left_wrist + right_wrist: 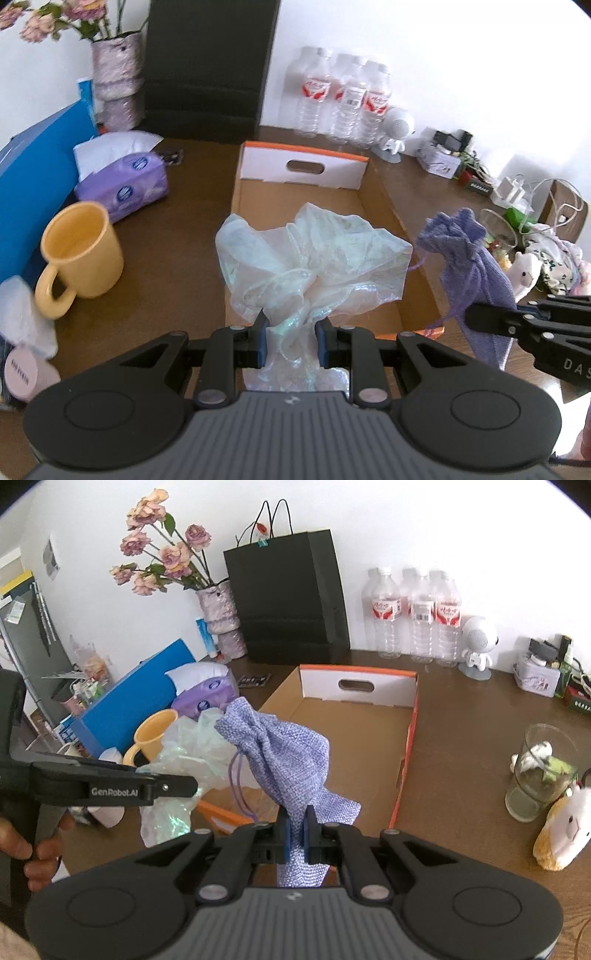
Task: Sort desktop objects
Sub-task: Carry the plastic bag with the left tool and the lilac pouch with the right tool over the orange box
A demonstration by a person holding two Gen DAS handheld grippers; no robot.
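Observation:
My left gripper (291, 334) is shut on a sheer white organza bag (314, 258), held up over the near end of an open cardboard box (413, 258) with an orange rim. My right gripper (296, 829) is shut on a purple knit drawstring pouch (284, 753), which stands up from its jaws above the box's (354, 734) near left corner. In the left wrist view the pouch (476, 273) hangs at the right, by the right gripper's black arm. The organza bag (184, 760) shows left of the pouch in the right wrist view. The box floor looks bare.
A yellow mug (79, 254), a purple tissue pack (123, 184) and a blue folder (33, 184) sit left of the box. A black paper bag (284, 602), a flower vase (221, 616) and water bottles (413, 616) line the wall. A glass (539, 771) and plush toy (565, 827) stand right.

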